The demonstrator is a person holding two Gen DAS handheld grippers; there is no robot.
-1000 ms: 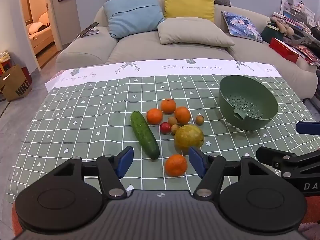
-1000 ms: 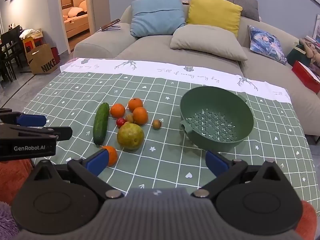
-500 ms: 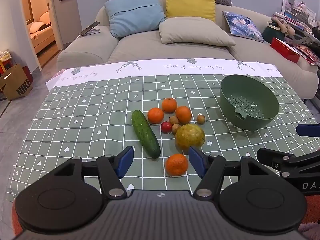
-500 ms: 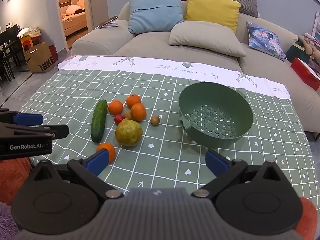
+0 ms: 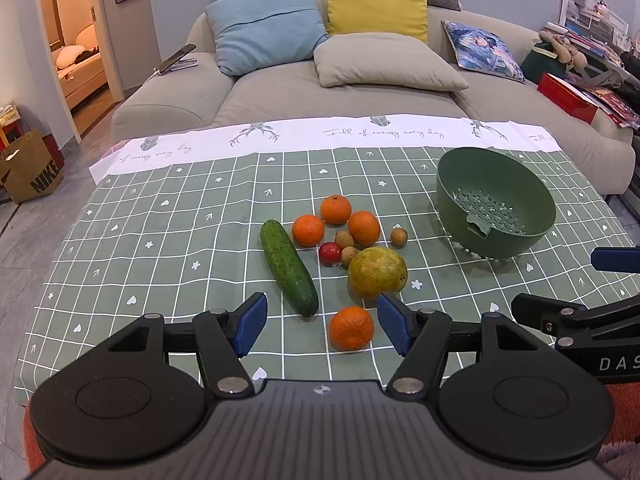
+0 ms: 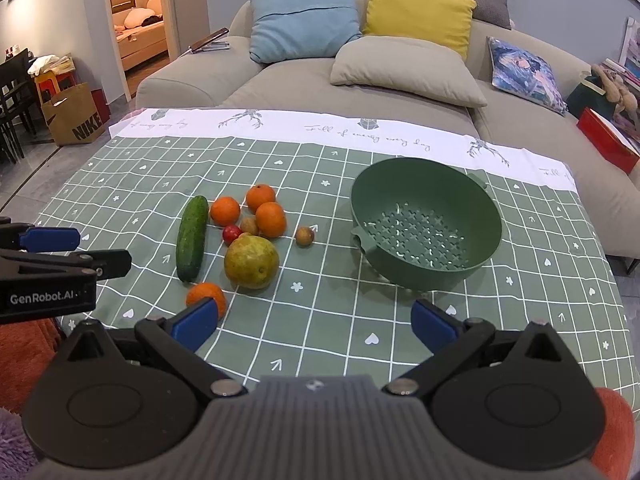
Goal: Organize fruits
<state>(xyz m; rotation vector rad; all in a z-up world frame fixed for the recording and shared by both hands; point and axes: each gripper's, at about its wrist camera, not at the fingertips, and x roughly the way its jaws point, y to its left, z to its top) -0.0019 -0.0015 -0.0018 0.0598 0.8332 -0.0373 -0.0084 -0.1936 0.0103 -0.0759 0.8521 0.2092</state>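
Note:
A cluster of fruit lies mid-table: a cucumber (image 5: 289,267), several oranges (image 5: 363,228), a large yellow-green fruit (image 5: 377,272), a small red fruit (image 5: 329,253) and small brown round fruits (image 5: 399,237). A lone orange (image 5: 351,328) sits nearest, on the table beyond and between the tips of my open left gripper (image 5: 322,322), untouched. An empty green colander bowl (image 6: 426,222) stands to the right. My right gripper (image 6: 314,322) is open over bare cloth, nothing between its fingers. The same lone orange (image 6: 204,294) lies beside its left fingertip (image 6: 196,322).
The green checked tablecloth (image 5: 160,240) covers the table, with a white band at the far edge. A beige sofa (image 5: 360,92) with cushions stands behind. A paper bag (image 5: 30,168) is on the floor at left, and books and a red box (image 5: 568,94) at right.
Both views have shifted only slightly; the fruit and bowl lie where they were. Both grippers stay open.

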